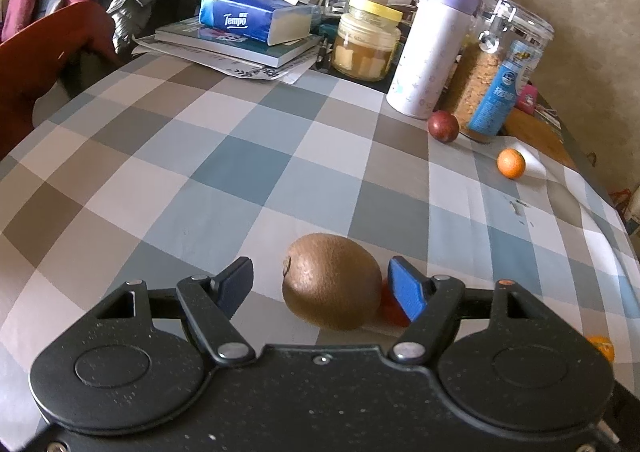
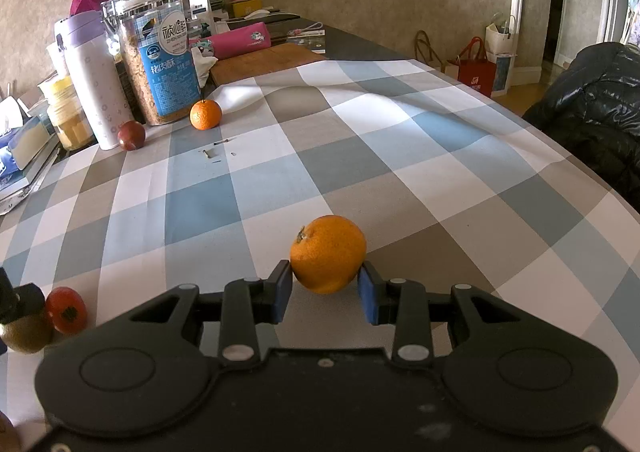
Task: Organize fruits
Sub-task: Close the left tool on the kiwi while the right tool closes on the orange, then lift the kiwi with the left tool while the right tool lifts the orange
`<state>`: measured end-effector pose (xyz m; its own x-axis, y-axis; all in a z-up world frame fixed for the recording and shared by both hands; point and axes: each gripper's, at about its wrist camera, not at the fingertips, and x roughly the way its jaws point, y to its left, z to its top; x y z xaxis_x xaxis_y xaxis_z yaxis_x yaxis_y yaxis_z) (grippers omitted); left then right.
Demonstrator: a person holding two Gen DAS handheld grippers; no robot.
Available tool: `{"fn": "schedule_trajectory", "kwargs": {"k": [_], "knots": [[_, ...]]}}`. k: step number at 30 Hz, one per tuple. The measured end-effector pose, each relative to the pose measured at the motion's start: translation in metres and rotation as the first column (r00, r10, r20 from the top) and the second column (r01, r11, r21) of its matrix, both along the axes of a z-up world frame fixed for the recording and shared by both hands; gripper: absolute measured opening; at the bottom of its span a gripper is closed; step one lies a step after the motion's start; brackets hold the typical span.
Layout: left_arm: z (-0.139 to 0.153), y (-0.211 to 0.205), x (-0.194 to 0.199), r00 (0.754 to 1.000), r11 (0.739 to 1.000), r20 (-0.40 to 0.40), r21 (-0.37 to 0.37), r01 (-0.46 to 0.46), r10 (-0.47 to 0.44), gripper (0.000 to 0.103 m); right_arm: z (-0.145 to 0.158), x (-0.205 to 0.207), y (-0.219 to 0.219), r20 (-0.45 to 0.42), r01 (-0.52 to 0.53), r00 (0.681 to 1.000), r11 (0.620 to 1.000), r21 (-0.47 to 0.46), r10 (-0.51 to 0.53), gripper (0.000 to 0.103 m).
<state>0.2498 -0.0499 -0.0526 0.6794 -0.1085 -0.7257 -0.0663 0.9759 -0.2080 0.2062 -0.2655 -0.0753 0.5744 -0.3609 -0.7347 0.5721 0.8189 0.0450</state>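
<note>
The kiwi [image 1: 332, 281] is framed by the left gripper [image 1: 322, 286], fingers apart, near the desk's front edge; the orange [image 2: 328, 253] is clamped by the right gripper [image 2: 325, 287] (seemingly lifted).

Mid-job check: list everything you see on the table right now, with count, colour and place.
kiwi: 1, brown, between the open left fingers
mandarins: 2, orange, one in the right gripper, one by the jar
dark red fruit: 1, beside the bottle
red-orange fruit: 1, next to the kiwi
snack jar: 1, clear, blue label, far edge
bottle: 1, white and lilac
tissue pack: 1, blue, on books
left gripper: open
right gripper: shut on mandarin
</note>
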Motion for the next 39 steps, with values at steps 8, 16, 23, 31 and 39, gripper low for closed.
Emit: {"fn": "schedule_trajectory", "kwargs": {"k": [8,16,23,31,39], "knots": [[-0.004,0.008,0.003,1.0,0.997,0.0,-0.078,0.015,-0.015,0.06,-0.001,0.0,0.0,-0.001,-0.001,1.0,1.0,-0.003,0.001,0.036],[0.001,0.01,-0.005,0.998,0.994,-0.041,-0.1,0.045,-0.049,0.058,-0.001,0.0,0.001,-0.001,-0.001,1.0,1.0,-0.003,0.001,0.036],[0.013,0.008,-0.031,0.991,0.989,-0.061,-0.093,0.113,-0.119,0.058,-0.001,0.0,0.001,-0.002,-0.002,1.0,1.0,-0.007,0.002,0.036],[0.038,-0.003,-0.076,0.974,0.971,0.01,-0.079,0.225,-0.225,0.058,-0.001,-0.001,0.0,0.003,0.004,1.0,1.0,-0.006,-0.004,0.036],[0.053,-0.005,-0.116,0.957,0.958,0.074,-0.038,0.283,-0.28,0.058,-0.001,-0.002,0.001,0.012,0.012,1.0,1.0,-0.013,-0.012,0.035]]}}
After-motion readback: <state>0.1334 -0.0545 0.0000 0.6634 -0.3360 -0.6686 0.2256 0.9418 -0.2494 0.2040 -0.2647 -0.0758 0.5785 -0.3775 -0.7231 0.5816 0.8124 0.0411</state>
